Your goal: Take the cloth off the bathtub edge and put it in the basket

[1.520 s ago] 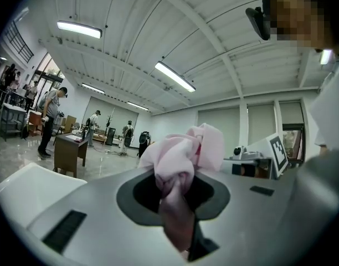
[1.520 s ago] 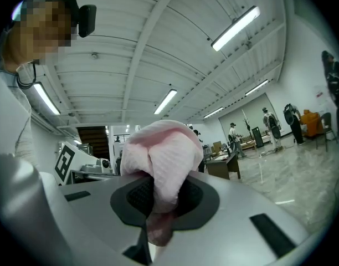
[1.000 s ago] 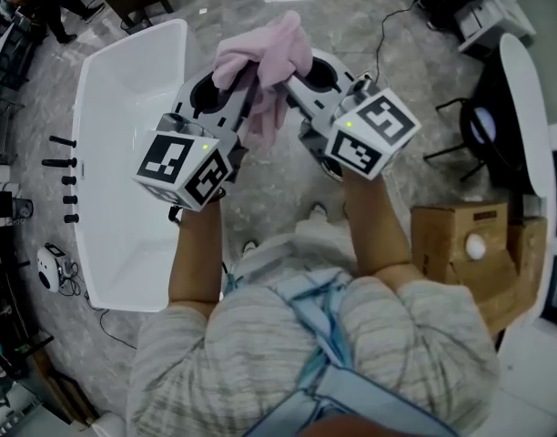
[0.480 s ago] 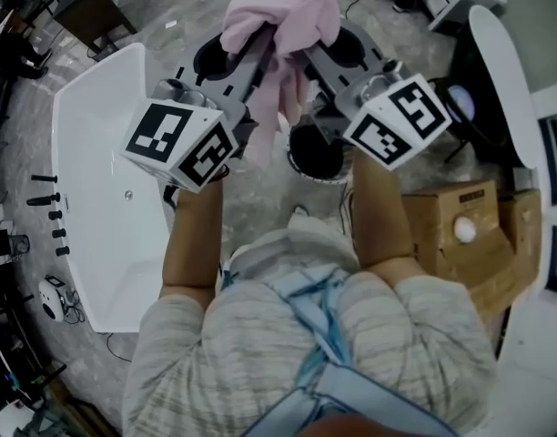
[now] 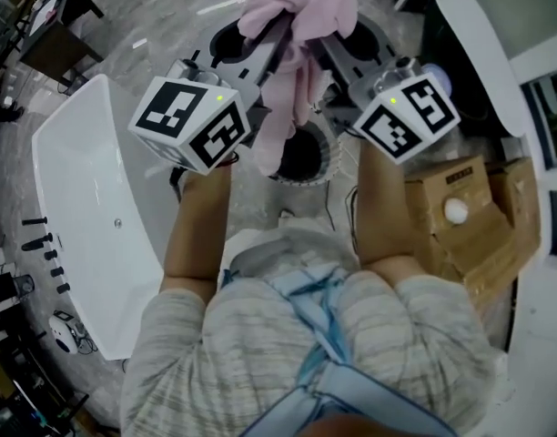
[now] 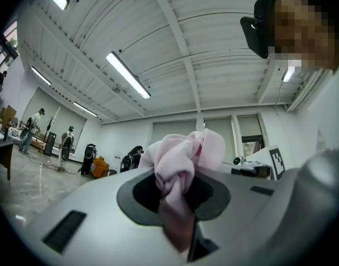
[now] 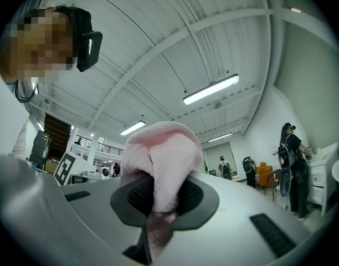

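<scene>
Under grippers, on grey floor (image 5: 169,25): basket (image 5: 328,160), round, pale ribbed wall, dark inside; contents can't be made out.
Basket vs cloth: lower tail of cloth (image 5: 297,25) overlaps basket's mouth in head view; inside it or just above, can't tell.
Cloth state: pink, bunched, up in the air betw. both grippers; top lump sits past jaw tips, tail hangs below them.
L gripper (image 5: 273,42): jaws nearly together, clamped on cloth. L gripper view shows a twisted fold pinched betw. pads, with lump sticking out beyond tips.
R gripper (image 5: 326,42): jaws nearly together, also clamped on cloth. R gripper view shows a fold squeezed betw. pads, with rounded lump beyond.
Gripper layout: side by side, tips close, both on same bunch; L marker cube (image 5: 192,121) and R marker cube (image 5: 408,116) on the person's side.
Tub side: bathtub (image 5: 87,180), white, at left of head view, well apart from cloth; cloth is off its edge.
Box side: cardboard box (image 5: 460,239) at right of head view; small white round obj (image 5: 455,210) at its top; in or on it, can't tell.
</scene>
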A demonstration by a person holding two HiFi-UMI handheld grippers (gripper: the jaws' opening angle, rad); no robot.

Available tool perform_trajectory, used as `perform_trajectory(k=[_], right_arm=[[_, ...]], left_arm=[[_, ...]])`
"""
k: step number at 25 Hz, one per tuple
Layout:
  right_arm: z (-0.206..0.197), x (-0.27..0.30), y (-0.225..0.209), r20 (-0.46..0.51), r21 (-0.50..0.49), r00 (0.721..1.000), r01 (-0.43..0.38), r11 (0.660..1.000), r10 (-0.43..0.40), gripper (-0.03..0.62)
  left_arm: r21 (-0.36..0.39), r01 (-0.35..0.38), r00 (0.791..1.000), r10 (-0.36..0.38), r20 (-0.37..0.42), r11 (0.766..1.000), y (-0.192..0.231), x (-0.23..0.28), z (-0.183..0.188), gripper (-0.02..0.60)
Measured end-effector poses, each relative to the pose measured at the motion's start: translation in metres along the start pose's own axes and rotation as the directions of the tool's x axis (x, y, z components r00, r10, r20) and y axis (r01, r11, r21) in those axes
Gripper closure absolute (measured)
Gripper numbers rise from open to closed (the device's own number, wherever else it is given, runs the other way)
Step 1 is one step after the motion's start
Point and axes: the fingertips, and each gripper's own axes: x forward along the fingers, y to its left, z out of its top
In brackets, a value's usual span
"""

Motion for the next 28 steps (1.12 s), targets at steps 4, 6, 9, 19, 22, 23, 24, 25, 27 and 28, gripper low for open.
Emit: perform_trajectory(k=[4, 6, 9, 19, 22, 23, 24, 25, 27, 28], right_arm=[[-0.001, -0.022, -0.042, -0.008, 0.002, 0.998, 0.063, 0.998, -0.063, 0.542], [-0.003, -0.027, -0.055, -0.013, 0.005, 0.996, 0.093, 0.996, -0.093, 0.542], [-0.009, -0.031, -0.068, -0.023, 0.005, 0.989, 0.143, 0.990, -0.143, 0.542], [-0.061, -0.053, -0.112, -0.144, 0.033, 0.950, 0.284, 0.958, -0.276, 0.542], [-0.093, -0.060, -0.125, -0.207, 0.050, 0.929, 0.324, 0.945, -0.307, 0.542], [-0.104, -0.064, -0.130, -0.230, 0.055, 0.919, 0.340, 0.939, -0.320, 0.541], [-0.115, -0.067, -0.134, -0.253, 0.060, 0.909, 0.357, 0.932, -0.332, 0.542], [-0.125, -0.070, -0.138, -0.275, 0.066, 0.899, 0.371, 0.926, -0.340, 0.541], [-0.144, -0.074, -0.144, -0.316, 0.077, 0.882, 0.390, 0.918, -0.349, 0.542], [-0.153, -0.076, -0.147, -0.335, 0.082, 0.875, 0.398, 0.914, -0.351, 0.542]], left_arm=[[-0.018, 0.060, 0.998, -0.060, -0.023, 0.998, -0.013, 0.043, -0.019, 0.499], [-0.034, 0.089, 0.995, -0.090, -0.032, 0.995, -0.015, 0.056, -0.027, 0.499], [-0.061, 0.137, 0.989, -0.140, -0.042, 0.989, -0.014, 0.069, -0.036, 0.499], [-0.175, 0.281, 0.939, -0.308, -0.153, 0.944, -0.013, 0.102, -0.104, 0.499], [-0.220, 0.285, 0.918, -0.332, -0.217, 0.933, -0.008, 0.106, -0.139, 0.499], [-0.234, 0.285, 0.908, -0.340, -0.243, 0.929, -0.008, 0.108, -0.152, 0.499], [-0.245, 0.285, 0.898, -0.348, -0.271, 0.926, -0.008, 0.109, -0.164, 0.499], [-0.254, 0.284, 0.887, -0.354, -0.297, 0.925, -0.007, 0.110, -0.175, 0.499], [-0.265, 0.281, 0.867, -0.362, -0.341, 0.922, -0.004, 0.111, -0.195, 0.497], [-0.270, 0.279, 0.858, -0.365, -0.361, 0.922, -0.003, 0.111, -0.205, 0.498]])
